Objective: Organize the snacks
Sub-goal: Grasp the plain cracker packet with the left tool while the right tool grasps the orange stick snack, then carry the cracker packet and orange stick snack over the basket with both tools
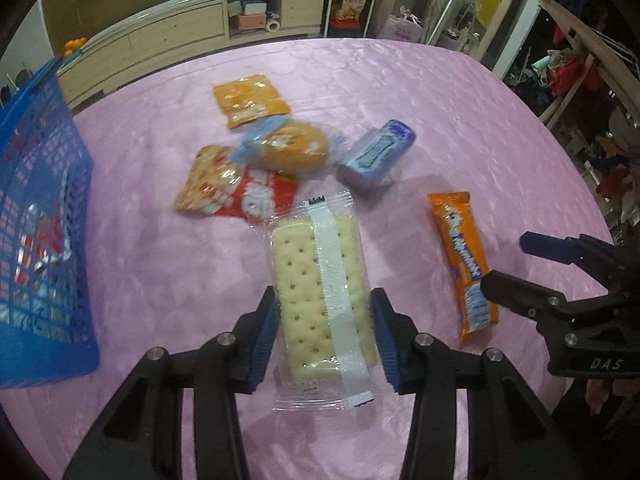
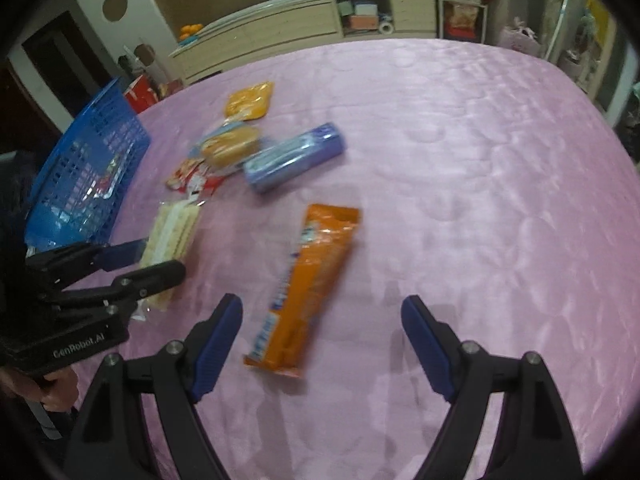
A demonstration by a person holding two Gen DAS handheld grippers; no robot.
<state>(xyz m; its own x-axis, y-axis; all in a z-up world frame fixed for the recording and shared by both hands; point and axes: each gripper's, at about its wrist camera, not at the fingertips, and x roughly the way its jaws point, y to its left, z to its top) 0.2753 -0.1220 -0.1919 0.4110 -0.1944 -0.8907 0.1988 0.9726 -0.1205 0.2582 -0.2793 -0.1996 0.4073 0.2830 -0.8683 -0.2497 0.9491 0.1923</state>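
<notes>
My left gripper (image 1: pixel 325 328) has its jaws around a clear-wrapped cracker pack (image 1: pixel 320 280), one blue pad against each long side; the pack lies on the pink tablecloth. The pack also shows in the right wrist view (image 2: pixel 172 240). My right gripper (image 2: pixel 322 344) is open and empty, with an orange snack bar (image 2: pixel 308 288) lying just ahead between its fingers. The bar also shows in the left wrist view (image 1: pixel 466 264). A blue basket (image 1: pixel 44 216) with some packets inside stands at the left.
Further back lie a red-and-white snack bag (image 1: pixel 236 188), a wrapped bun (image 1: pixel 288 148), an orange pouch (image 1: pixel 250 100) and a purple-blue pack (image 1: pixel 376 152). The pink tablecloth (image 2: pixel 480 184) stretches to the right. Cabinets stand behind the table.
</notes>
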